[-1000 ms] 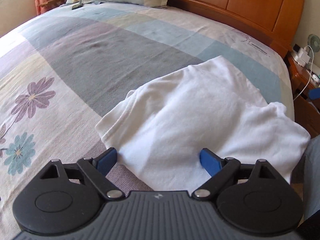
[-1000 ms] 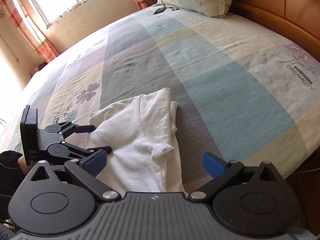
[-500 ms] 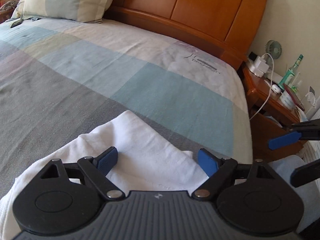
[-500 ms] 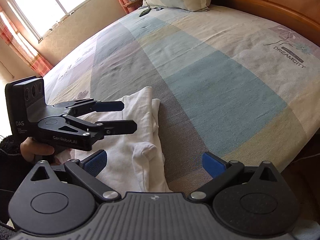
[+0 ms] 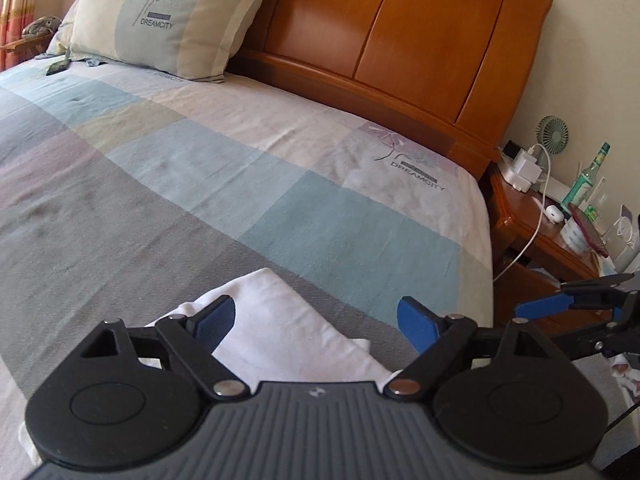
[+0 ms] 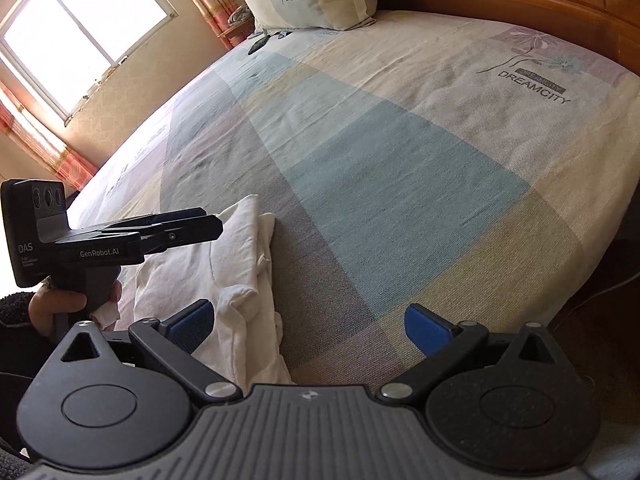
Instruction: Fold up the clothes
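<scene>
Jaws of both the left gripper (image 5: pixel 316 318) and right gripper (image 6: pixel 310 322) were held wide and empty, having been lifted off the folded white T-shirt (image 6: pixel 224 276), lower left, suggesting a finished fold.

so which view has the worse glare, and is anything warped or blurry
Right wrist view: the window is blown out, washing out the bedspread nearest it; the fisheye bows the bed edge. Left wrist view: even light, headboard curved, no blur.
</scene>
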A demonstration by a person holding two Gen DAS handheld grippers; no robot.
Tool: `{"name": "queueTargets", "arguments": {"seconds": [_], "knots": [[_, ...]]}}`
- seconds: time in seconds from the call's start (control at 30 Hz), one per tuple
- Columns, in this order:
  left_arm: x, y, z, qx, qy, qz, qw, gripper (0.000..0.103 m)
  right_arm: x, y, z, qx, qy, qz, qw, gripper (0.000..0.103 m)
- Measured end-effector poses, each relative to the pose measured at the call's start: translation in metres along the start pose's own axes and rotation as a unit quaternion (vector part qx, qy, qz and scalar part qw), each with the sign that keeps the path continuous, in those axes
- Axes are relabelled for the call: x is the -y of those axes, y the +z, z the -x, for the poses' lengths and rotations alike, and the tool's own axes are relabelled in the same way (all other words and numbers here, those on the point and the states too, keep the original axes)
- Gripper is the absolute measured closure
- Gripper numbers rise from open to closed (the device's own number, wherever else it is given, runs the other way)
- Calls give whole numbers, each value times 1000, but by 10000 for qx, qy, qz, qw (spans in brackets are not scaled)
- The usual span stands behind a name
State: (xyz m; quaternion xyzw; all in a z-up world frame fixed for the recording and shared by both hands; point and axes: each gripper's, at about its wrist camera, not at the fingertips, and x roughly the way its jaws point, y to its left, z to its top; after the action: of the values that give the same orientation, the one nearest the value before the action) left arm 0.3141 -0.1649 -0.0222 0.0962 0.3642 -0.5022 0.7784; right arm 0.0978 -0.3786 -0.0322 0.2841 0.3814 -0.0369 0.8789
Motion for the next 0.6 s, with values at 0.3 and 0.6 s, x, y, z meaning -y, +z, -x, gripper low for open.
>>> {"name": "queueTargets", "arguments": {"seconds": [0.3,0.6], "knots": [[-17,-51,40,-187,1218,-519,9910,15,-81,-21,-16,204,496,2104,9762,25],[-49,-83,49,-343,1239,108,9916,14,-101,-40,-79,-473,-185,2570,9651,55]]}}
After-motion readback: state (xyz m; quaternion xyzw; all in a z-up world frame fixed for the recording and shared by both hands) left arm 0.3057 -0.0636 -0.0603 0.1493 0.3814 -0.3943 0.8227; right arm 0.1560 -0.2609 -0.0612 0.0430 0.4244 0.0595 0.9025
